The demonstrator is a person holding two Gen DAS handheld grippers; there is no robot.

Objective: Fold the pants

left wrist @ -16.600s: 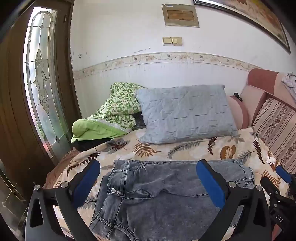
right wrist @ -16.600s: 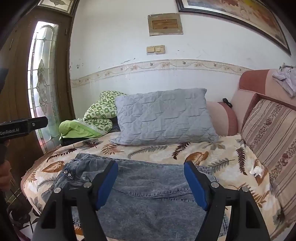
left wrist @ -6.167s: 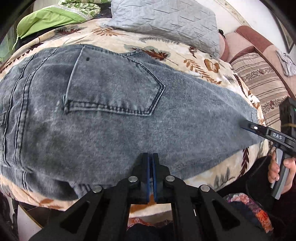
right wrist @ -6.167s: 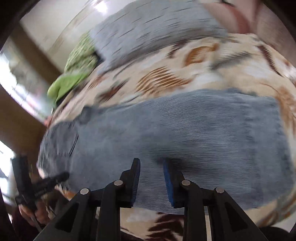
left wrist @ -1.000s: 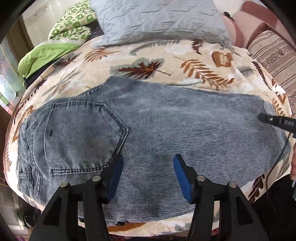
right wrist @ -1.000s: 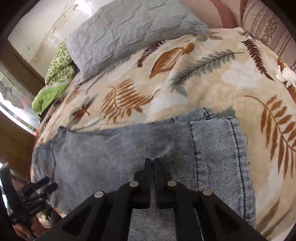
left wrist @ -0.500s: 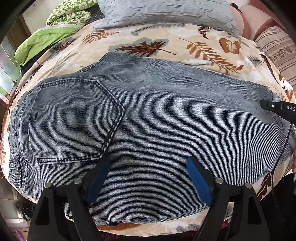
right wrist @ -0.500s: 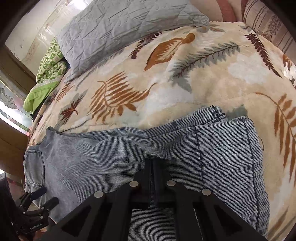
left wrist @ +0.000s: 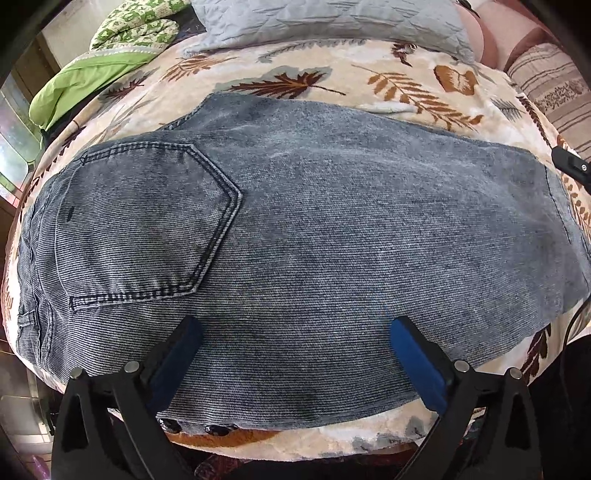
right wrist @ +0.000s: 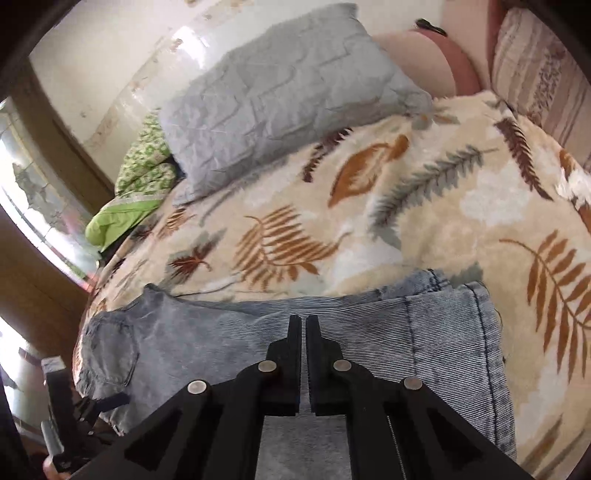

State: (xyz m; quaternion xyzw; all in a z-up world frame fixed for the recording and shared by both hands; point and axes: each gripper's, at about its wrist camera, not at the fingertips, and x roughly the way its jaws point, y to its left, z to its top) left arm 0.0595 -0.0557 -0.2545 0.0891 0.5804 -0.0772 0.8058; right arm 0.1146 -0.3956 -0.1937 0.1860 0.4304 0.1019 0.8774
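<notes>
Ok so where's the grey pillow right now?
The grey pillow lies at the far side of the leaf-print blanket, beyond the jeans, with the green quilt at its left.

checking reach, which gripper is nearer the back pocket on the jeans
Left. The left gripper hovers open just below the back pocket; the right gripper is shut over the hem end, far from it.

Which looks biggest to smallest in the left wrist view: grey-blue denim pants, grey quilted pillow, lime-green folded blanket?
1. Grey-blue denim pants, though nearest the camera.
2. Grey quilted pillow, partly cut off at the top.
3. Lime-green folded blanket.
</notes>
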